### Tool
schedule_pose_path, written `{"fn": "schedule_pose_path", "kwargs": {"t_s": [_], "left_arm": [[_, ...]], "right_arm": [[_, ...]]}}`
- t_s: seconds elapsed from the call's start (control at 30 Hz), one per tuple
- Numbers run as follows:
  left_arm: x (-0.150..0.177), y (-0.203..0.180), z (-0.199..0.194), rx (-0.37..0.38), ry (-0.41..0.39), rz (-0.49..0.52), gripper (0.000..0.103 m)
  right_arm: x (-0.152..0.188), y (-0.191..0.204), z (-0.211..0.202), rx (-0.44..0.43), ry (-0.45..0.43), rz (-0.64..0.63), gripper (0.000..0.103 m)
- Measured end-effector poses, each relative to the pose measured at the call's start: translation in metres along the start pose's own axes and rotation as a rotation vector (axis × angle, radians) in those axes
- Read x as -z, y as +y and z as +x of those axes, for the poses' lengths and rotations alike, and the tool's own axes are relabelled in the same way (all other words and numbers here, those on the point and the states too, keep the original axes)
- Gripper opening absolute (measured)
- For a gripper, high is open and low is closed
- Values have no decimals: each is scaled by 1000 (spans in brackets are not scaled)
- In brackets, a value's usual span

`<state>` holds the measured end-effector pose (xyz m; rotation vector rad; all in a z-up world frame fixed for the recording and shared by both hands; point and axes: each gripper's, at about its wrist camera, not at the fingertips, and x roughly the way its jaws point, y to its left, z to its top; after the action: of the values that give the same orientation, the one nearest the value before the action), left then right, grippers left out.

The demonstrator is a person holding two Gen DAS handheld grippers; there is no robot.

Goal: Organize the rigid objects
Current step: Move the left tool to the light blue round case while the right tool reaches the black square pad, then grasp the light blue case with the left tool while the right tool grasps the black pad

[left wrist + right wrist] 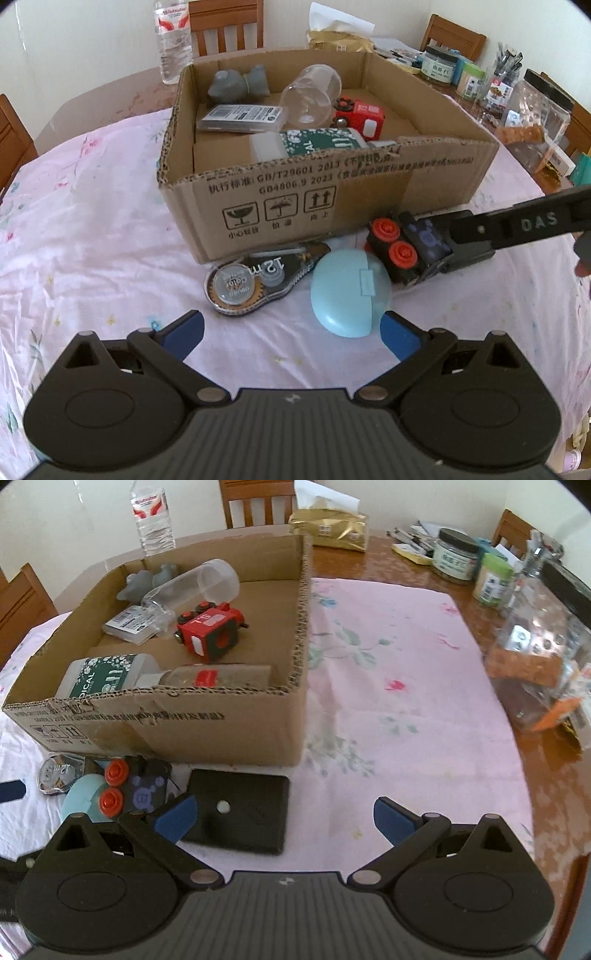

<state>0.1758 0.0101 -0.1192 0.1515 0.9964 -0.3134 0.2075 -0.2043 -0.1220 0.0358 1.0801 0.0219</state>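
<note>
both hand-held grippers are spread apart and hold nothing. left hand-held gripper point(291, 326) hovers low over the pink floral cloth point(92, 221) on the table, its right blue pad just beside a light blue oval case point(347, 291). next to that case lie a clear correction tape dispenser point(258, 282) and a black cube toy point(410, 247) with two red buttons, all just in front of the cardboard box point(295, 195). right hand-held gripper point(284, 818) hangs over a flat black case point(243, 808), its left pad over the case's near corner. inside the box sit a red cube toy point(208, 631), a clear plastic bottle point(199, 583), a green-labelled bottle point(107, 675) and a grey lump point(236, 85).
</note>
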Motion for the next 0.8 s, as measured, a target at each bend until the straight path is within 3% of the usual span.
{"fn": "schedule_pose_path", "kwargs": {"t_s": [0.2, 0.43, 0.8], "left_arm": [[0, 0, -1, 10, -3, 2, 101], [0, -5, 0, 33, 0, 36, 101], [-6, -23, 4, 50, -24, 90, 101]], "right_arm": [[-1, 7, 9, -34, 11, -11, 103], [1, 14, 15, -9, 1, -61, 103], [9, -27, 3, 37, 12, 5, 103]]}}
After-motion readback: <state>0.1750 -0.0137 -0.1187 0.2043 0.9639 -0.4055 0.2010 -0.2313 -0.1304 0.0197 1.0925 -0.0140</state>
